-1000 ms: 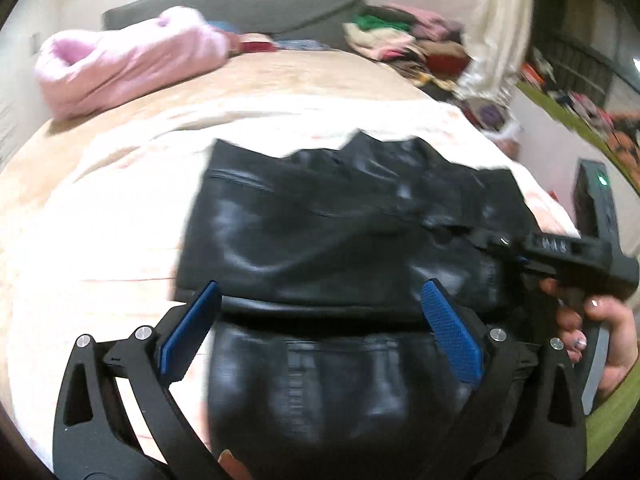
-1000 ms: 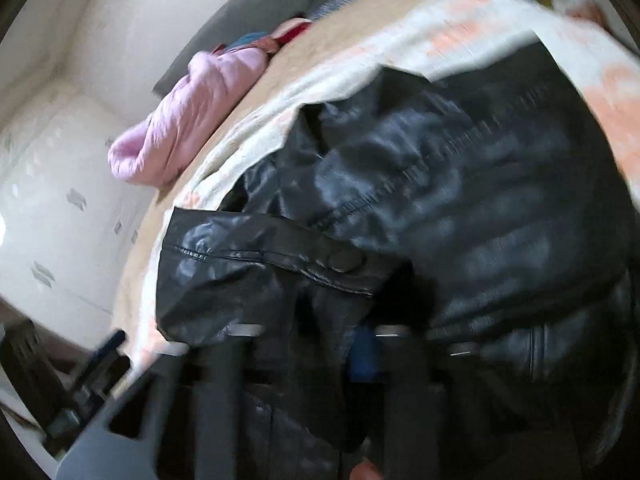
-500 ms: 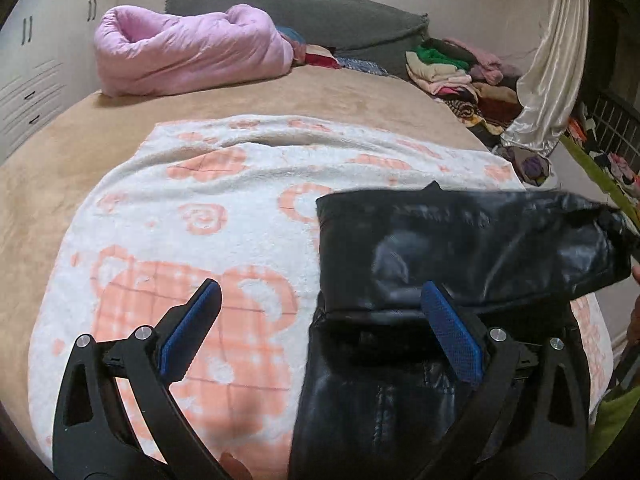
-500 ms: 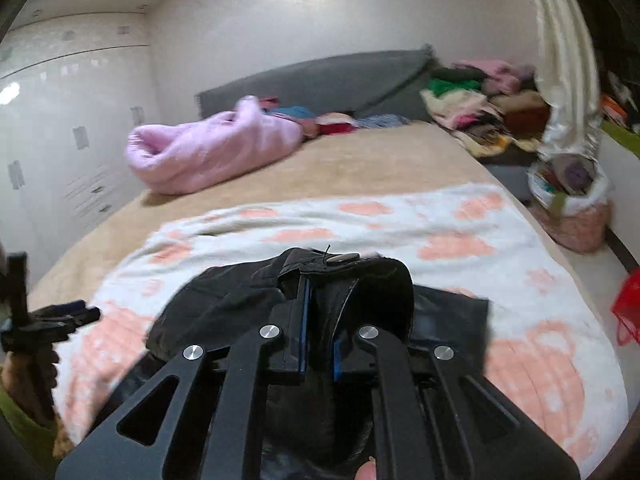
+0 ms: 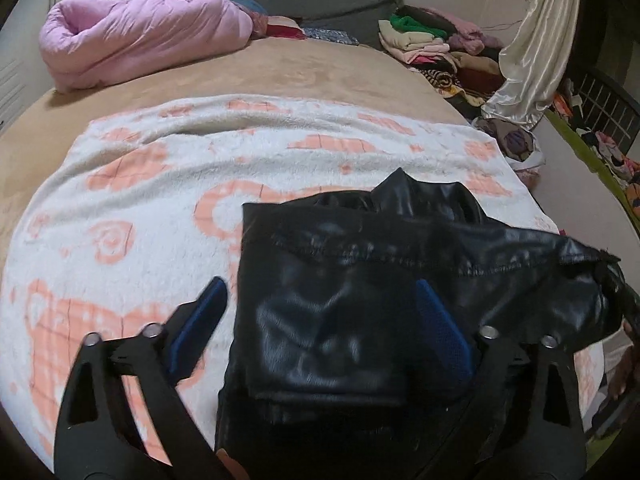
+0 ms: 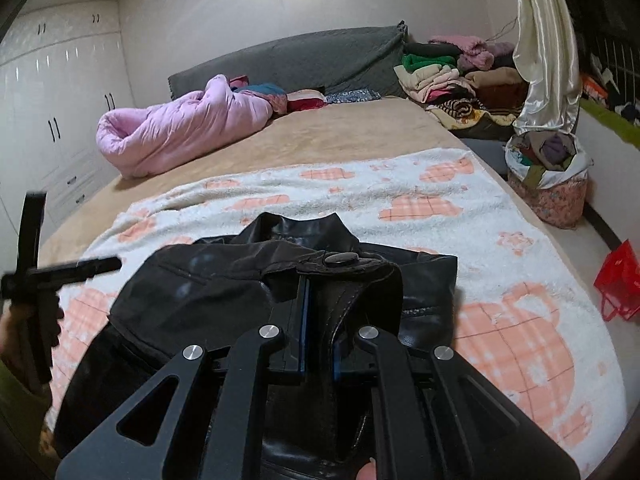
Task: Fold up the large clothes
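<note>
Closing left tool [image 5: 320, 312] straddles black jacket [image 5: 340, 320] (right tool [image 6: 318, 320] clamping it).

Between the jaws of the left gripper [image 5: 318, 302], which have just been closing, the black leather jacket [image 5: 360, 288] fills most of the gap; only beside the left jaw the blanket [image 5: 132, 208] is bare. Ahead of the jaws and to their left the blanket lies free. Far ahead the pink quilt [image 5: 140, 36] blocks the way, and the clothes pile [image 5: 432, 44] ahead to the right.
</note>
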Motion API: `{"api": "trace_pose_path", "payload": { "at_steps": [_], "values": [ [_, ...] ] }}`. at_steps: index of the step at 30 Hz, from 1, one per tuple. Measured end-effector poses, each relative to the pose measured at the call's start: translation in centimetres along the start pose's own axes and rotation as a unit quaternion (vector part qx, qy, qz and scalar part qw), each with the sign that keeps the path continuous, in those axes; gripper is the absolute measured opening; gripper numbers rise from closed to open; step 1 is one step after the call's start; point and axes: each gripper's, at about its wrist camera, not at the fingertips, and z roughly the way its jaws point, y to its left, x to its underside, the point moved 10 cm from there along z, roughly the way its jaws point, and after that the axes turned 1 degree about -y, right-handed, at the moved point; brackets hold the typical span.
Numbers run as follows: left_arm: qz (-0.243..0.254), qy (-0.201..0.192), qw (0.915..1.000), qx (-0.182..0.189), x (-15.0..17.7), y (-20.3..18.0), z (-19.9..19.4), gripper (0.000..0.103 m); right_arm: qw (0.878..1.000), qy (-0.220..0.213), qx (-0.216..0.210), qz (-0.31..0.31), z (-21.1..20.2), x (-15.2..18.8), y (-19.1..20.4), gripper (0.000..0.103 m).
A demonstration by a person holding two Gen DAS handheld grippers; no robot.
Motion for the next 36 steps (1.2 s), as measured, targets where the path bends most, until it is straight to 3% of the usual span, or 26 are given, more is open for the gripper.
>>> {"api": "trace_pose_path", "payload": {
  "at_steps": [4, 13, 24, 29, 36],
  "values": [
    [-0.001, 0.013, 0.9999, 0.005, -0.3, -0.6, 1.2, 0.065, 1.000, 0.003, -0.001, 0.006, 0.3, 0.2, -0.5, 0.008],
    [0.002, 0.058, 0.9983, 0.005, 2.1, -1.3, 4.4, 0.057, 1.000, 0.010, 0.009, 0.005, 0.7, 0.7, -1.0, 0.009],
    [0.031, 0.084, 0.9957, -0.024, 4.4, -1.2, 6.8, 0.056, 0.999, 0.026, 0.037, 0.021, 1.2, 1.4, -2.9, 0.019],
    [0.036, 0.086, 0.9952, -0.028, 4.7, -1.1, 7.2, 0.056, 0.997, -0.008, 0.062, 0.037, -0.2, 0.4, -4.4, 0.029],
    [0.043, 0.084, 0.9949, -0.034, 5.0, -1.0, 7.5, 0.056, 0.999, 0.007, 0.043, 0.025, 1.8, 1.0, -2.0, 0.031]
  ]
}}
